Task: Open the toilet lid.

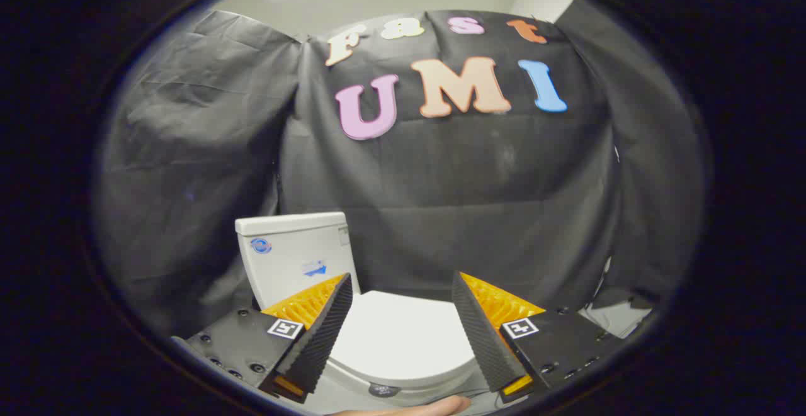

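Note:
A white toilet stands against the black cloth wall. Its tank [296, 255] rises behind my left finger. The white lid [400, 337] lies flat and closed on the bowl, seen between and just beyond my fingers. My gripper [403, 281] hovers above the lid, open, with nothing between its fingers. The left finger [324, 331] and the right finger [482, 331] stand well apart, neither touching the lid. A small dark round badge [383, 390] sits on the bowl's front rim below the lid.
Black cloth hangs as a wall behind and on both sides of the toilet. A person's fingertip [434, 407] shows just under the bowl's front rim. A pale patch of floor [620, 316] lies beyond my right finger.

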